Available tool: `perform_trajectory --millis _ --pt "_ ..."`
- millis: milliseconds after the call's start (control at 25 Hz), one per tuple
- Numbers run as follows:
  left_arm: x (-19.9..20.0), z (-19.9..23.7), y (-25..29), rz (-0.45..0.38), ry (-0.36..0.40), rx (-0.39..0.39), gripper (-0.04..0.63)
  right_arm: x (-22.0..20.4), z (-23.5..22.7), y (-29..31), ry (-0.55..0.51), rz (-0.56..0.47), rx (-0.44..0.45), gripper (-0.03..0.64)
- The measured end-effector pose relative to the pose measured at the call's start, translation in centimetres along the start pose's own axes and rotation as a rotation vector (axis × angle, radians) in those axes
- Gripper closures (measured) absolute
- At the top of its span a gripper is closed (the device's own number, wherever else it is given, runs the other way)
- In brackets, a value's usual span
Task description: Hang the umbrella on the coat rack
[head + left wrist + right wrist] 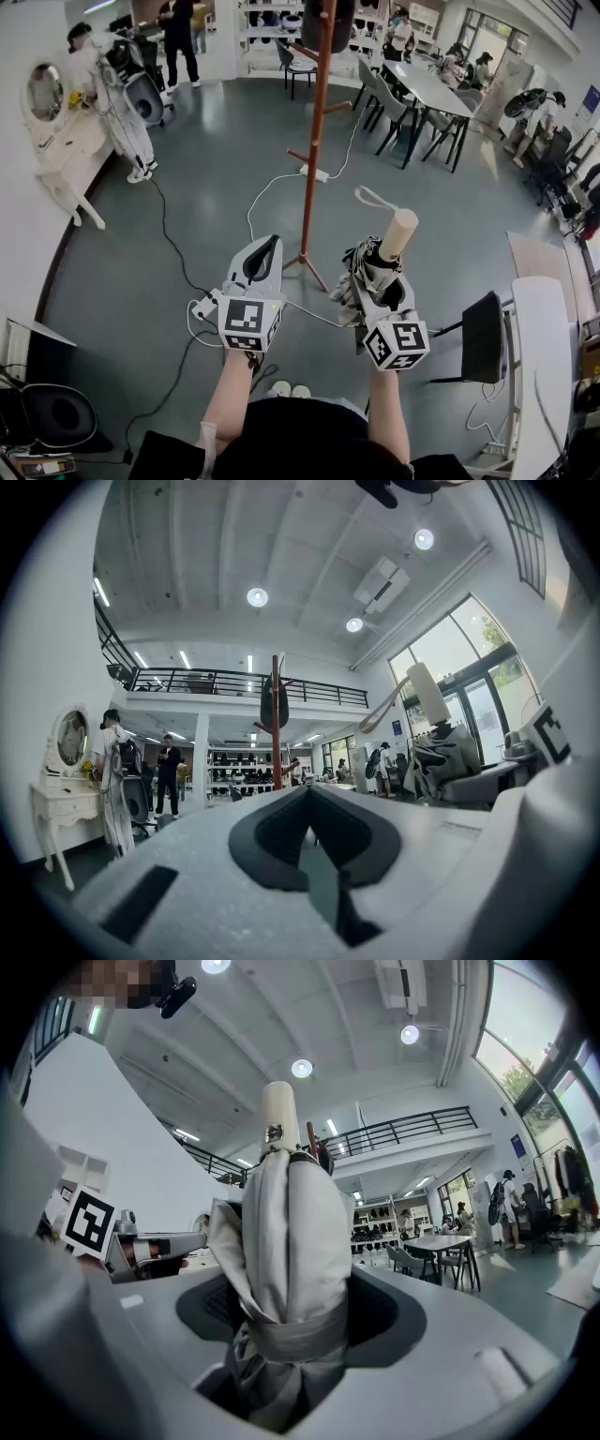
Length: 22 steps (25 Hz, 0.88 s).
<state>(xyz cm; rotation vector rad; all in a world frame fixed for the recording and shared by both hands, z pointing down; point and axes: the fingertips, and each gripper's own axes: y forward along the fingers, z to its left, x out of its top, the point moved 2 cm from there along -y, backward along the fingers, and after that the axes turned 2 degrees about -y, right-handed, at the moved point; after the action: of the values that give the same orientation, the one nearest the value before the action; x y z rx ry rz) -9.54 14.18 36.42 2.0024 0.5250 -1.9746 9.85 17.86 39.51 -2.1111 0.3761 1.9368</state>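
Observation:
My right gripper point(380, 268) is shut on a folded grey umbrella point(398, 236). Its cream handle points up and forward, and a strap loop point(370, 199) hangs off the handle. In the right gripper view the umbrella point(291, 1241) fills the space between the jaws of that gripper point(291, 1309). The brown coat rack point(317, 131) stands on the floor just ahead, between the two grippers, with a dark item hung near its top. My left gripper point(270, 246) is held level to the left of the rack's base, shut with nothing in it. The left gripper view shows the rack point(276, 714) straight ahead.
A long table with chairs point(436, 89) stands at the back right. A white desk point(544, 356) and a black chair point(483, 337) are close on the right. A white dressing table point(56, 150) lines the left wall. Cables point(178, 253) cross the floor. Several people stand around.

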Motion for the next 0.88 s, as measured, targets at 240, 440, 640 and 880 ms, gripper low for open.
perform_trajectory --millis 240,440,640,880 --pt "0.3 0.5 0.0 0.0 0.0 0.004 0.588 0.1 0.3 0.4 0.009 0.004 0.005 0.315" --pt "0.2 0.9 0.2 0.003 0.002 0.005 0.589 0.1 0.6 0.9 0.017 0.001 0.015 0.316" --pt "-0.5 0.9 0.3 0.012 0.001 -0.002 0.589 -0.2 0.7 0.8 0.046 -0.027 0.043 0.314" --pt "-0.4 1.6 0.6 0.011 0.003 -0.006 0.589 -0.1 0.9 1.3 0.004 -0.031 0.048 0.302"
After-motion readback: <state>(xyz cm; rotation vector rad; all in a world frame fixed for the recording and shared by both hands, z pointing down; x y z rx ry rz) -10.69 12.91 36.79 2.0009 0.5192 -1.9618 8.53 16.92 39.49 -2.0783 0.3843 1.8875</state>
